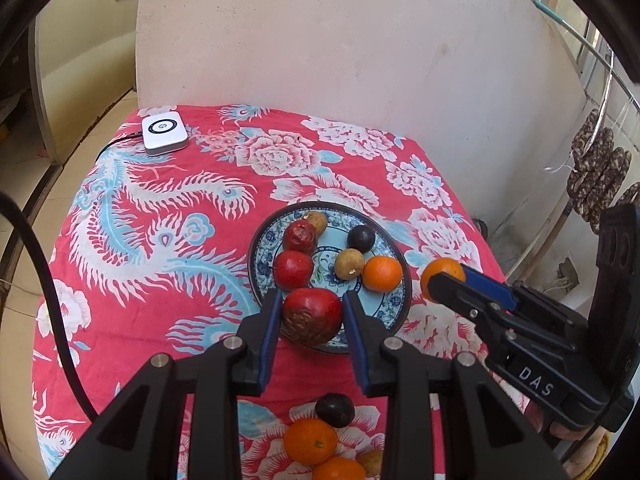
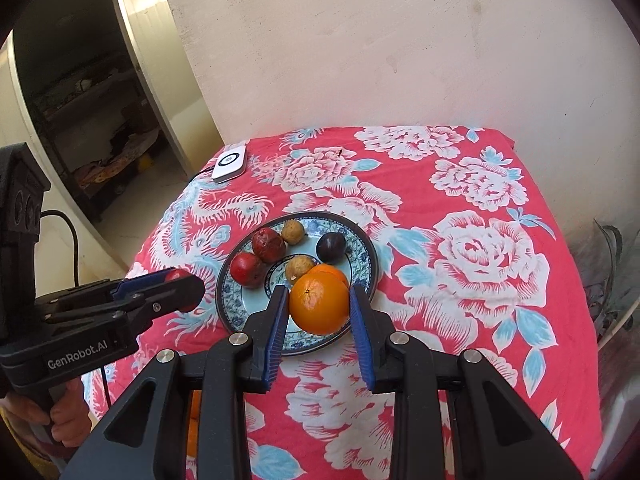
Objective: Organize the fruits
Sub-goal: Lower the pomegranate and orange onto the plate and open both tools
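The left tongs point(image 1: 310, 314) are closed on a wrinkled red fruit point(image 1: 312, 316), its blue pads pressing both sides, and hold it over the near rim of the blue patterned plate point(image 1: 256, 240). The right tongs point(image 2: 319, 309) grip an orange point(image 2: 319, 303) in the same way, over the near part of the same plate; in the left wrist view those tongs come in from the right with the orange just beside the plate's right rim. On the plate lie two more red fruits point(image 1: 293, 269), one behind the other on its left side, a tan fruit point(image 1: 349, 264) near the middle, another tan fruit point(image 1: 317, 221) at the far rim, a dark purple fruit point(image 1: 361, 238) toward the far right and a second orange point(image 1: 382, 273) on the right side. The plate sits near the middle of the worktop, which is covered by a red floral cloth point(image 1: 160, 208). Toward the near edge of the worktop, loose on the cloth, lie a dark fruit point(image 1: 335, 410), two oranges point(image 1: 310, 441) touching each other, and a tan fruit partly hidden behind the tongs. A small white device point(image 1: 165, 133) with a cable rests at the far left corner. A pale wall stands behind the far edge.
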Motion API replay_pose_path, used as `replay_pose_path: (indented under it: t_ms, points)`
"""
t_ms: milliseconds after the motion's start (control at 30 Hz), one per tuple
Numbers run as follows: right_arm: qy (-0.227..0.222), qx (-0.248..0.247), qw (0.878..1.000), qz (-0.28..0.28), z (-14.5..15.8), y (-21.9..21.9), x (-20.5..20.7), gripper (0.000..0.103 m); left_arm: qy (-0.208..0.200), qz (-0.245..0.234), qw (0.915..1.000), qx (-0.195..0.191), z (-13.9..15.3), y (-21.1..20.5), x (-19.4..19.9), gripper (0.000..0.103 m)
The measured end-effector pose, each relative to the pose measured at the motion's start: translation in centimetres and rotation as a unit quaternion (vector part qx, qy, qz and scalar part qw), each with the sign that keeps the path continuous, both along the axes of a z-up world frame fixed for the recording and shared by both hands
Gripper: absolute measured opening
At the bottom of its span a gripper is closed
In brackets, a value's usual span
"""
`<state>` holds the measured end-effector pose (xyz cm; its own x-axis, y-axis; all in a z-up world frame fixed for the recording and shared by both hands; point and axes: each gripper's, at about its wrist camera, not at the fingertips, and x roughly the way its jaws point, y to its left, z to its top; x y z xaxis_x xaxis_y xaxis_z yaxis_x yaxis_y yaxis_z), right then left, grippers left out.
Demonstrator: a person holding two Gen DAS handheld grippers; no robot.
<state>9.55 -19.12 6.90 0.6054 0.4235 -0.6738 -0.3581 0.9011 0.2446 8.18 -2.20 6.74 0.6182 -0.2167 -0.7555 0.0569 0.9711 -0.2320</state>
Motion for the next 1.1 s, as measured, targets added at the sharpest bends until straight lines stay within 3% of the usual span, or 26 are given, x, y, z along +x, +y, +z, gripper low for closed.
replay_pose_path:
  t_ms: [500,1100]
  points:
    - [0.013,-0.001,1.0,-0.022,-1.6,0.0,4.7,0.032,-0.003,-0.008,0.9999,0.011,-1.9,-2.1,2.2,0.032]
    - [0.031,-0.019,0.999,-0.009,-3.3,1.3,6.1,0.032,0.003,-0.01,0.9999,0.009,-3.3,-1.8,2.6,0.033]
